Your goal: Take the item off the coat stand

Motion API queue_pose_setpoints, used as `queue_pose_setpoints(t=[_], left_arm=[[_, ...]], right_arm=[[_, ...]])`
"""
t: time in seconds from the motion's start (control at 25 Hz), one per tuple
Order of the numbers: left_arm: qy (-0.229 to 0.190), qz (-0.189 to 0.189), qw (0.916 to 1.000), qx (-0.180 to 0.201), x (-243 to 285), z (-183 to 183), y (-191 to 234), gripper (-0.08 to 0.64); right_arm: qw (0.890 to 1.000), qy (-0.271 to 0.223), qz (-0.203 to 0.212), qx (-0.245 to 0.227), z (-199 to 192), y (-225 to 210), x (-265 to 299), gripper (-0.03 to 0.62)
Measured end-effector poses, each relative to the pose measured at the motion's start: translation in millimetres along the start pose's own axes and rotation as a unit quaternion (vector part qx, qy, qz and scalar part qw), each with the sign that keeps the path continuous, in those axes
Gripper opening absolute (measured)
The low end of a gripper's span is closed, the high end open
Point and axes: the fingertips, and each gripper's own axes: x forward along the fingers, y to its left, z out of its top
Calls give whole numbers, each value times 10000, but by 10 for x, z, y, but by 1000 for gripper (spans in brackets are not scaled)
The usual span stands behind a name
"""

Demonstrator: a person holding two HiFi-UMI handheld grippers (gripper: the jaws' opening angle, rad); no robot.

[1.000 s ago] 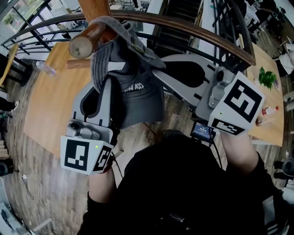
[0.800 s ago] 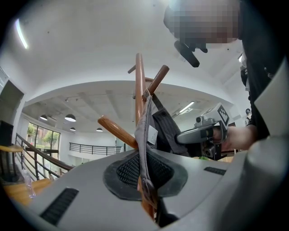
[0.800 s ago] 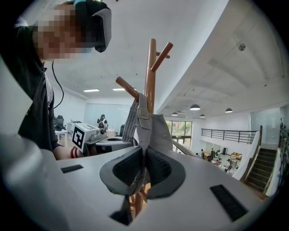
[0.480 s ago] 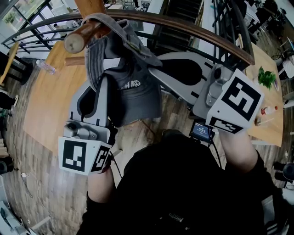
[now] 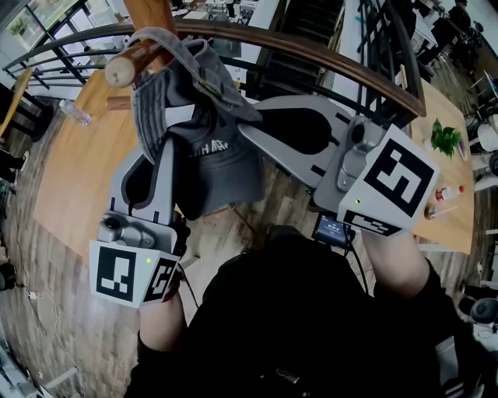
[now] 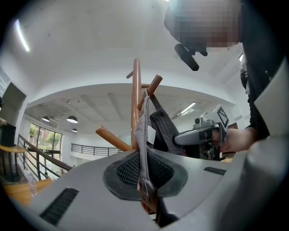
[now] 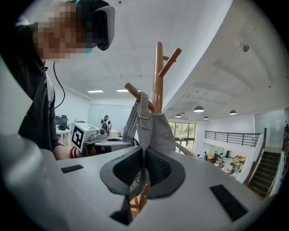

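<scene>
A grey cap (image 5: pixel 212 151) hangs over a peg (image 5: pixel 123 70) of the wooden coat stand (image 5: pixel 152 12). My left gripper (image 5: pixel 170 151) reaches up from the lower left and is shut on the cap's left edge. My right gripper (image 5: pixel 250 130) comes in from the right and is shut on the cap's other side. In the left gripper view a fold of the cap (image 6: pixel 143 144) is pinched in the left gripper (image 6: pixel 146 182), with the stand's pole (image 6: pixel 136 99) behind. In the right gripper view the cap (image 7: pixel 151 128) rises from the right gripper (image 7: pixel 143 169) to the stand (image 7: pixel 157 76).
A curved dark railing (image 5: pixel 311 47) runs just behind the stand. Far below lie a wooden table (image 5: pixel 78 171) with a bottle (image 5: pixel 76 115), and another table at the right with a plant (image 5: pixel 445 134). The person's dark torso (image 5: pixel 296 311) fills the lower middle.
Both grippers and the cap have drifted a little down and to the left in the head view. Both grips on the cap are unchanged.
</scene>
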Motion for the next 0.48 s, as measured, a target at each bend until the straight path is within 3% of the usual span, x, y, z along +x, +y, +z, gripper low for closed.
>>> queue_pose_setpoints(t=[0.48], left_arm=[[-257,38,9994,-216,-160,198,40,15]], right_arm=[[9999,-50,-4,-116,220,161,49,34]])
